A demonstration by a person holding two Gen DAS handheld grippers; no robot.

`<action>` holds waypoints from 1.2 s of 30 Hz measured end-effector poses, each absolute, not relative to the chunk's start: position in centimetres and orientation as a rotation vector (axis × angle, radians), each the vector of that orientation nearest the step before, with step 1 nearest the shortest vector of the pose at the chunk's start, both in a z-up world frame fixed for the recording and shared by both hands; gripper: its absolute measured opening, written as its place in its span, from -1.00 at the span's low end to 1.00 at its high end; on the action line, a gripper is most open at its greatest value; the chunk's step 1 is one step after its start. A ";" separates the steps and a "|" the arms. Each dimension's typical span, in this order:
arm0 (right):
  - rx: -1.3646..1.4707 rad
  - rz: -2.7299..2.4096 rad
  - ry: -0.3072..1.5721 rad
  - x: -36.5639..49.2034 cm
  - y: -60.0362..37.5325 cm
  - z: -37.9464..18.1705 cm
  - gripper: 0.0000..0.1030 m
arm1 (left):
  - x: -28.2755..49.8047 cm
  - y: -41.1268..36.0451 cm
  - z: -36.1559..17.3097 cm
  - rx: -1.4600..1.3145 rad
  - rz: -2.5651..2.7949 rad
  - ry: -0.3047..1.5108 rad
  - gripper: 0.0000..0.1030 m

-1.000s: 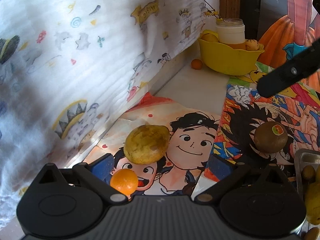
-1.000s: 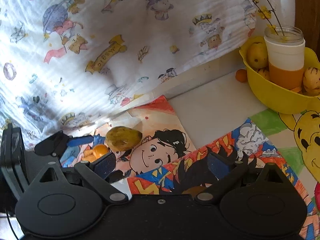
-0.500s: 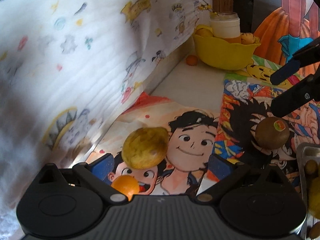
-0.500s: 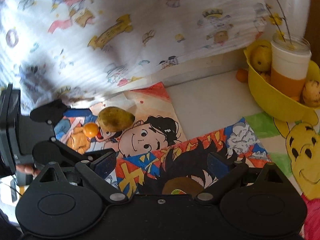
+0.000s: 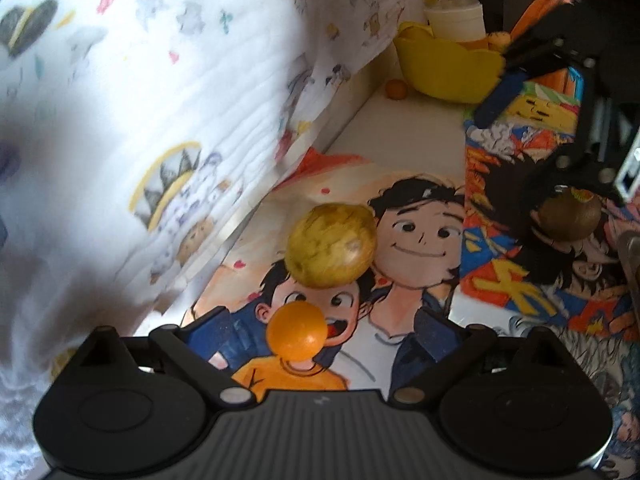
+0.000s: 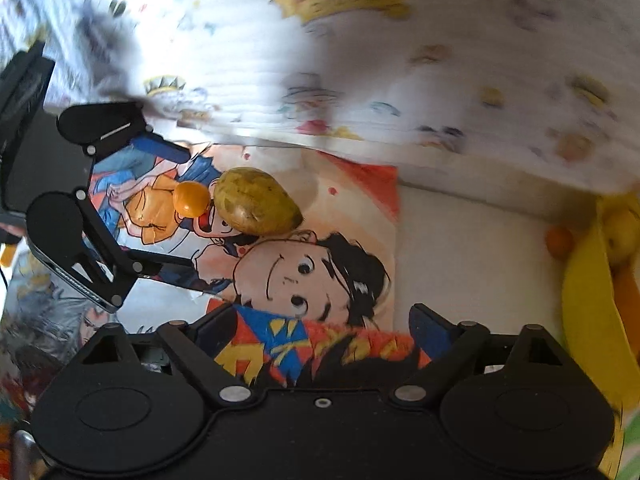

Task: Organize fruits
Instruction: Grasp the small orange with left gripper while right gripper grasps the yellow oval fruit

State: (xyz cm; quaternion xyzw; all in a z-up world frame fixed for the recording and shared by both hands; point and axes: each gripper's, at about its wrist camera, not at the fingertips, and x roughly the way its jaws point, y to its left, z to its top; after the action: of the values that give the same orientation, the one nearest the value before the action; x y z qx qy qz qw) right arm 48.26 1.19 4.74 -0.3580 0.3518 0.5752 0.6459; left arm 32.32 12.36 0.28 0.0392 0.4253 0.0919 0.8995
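A small orange fruit (image 5: 297, 330) lies on the cartoon mat between the tips of my open left gripper (image 5: 320, 326), with a yellow-green mango (image 5: 332, 246) just beyond it. Both show in the right wrist view, the orange fruit (image 6: 191, 199) touching the mango (image 6: 256, 201), with the left gripper (image 6: 176, 208) open around them. A brown kiwi (image 5: 568, 216) with a sticker lies to the right, under my right gripper (image 5: 532, 128). The right gripper (image 6: 320, 320) is open and empty above the mat.
A yellow bowl (image 5: 444, 68) with fruit and a white jar (image 5: 454, 20) stands at the back, a loose small orange (image 5: 396, 89) beside it. A printed white cloth (image 5: 160, 100) hangs along the left. A metal tray edge (image 5: 630, 256) shows at right.
My left gripper has drawn back a little, so the orange fruit sits further ahead between its tips. My right gripper has swung left and over the kiwi, which has left its view.
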 end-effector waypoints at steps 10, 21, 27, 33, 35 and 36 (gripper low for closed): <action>-1.003 1.435 0.658 46.4 6.1 2.4 0.57 | 32.2 13.3 -0.3 0.061 0.203 0.912 0.61; -1.134 1.557 0.526 45.2 8.5 1.6 0.50 | 31.6 14.3 -0.2 0.026 0.186 0.903 0.20; -1.178 1.594 0.482 44.9 9.5 1.2 0.40 | 31.4 14.5 0.1 0.006 0.192 0.902 0.00; -1.188 1.631 0.443 44.5 9.9 0.8 0.37 | 31.5 14.9 0.1 -0.026 0.201 0.902 -0.17; -1.191 1.639 0.433 44.3 10.0 0.5 0.34 | 31.6 15.0 0.1 -0.030 0.204 0.902 -0.25; -1.190 1.642 0.434 44.2 10.1 0.4 0.29 | 31.6 15.1 0.1 -0.033 0.206 0.902 -0.26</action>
State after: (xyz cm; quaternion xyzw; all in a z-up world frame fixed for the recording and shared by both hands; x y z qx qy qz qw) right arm 44.23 10.10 0.40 -0.4938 0.1803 0.6816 0.5089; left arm 31.55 15.09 0.15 -0.0159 0.4352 0.0994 0.8947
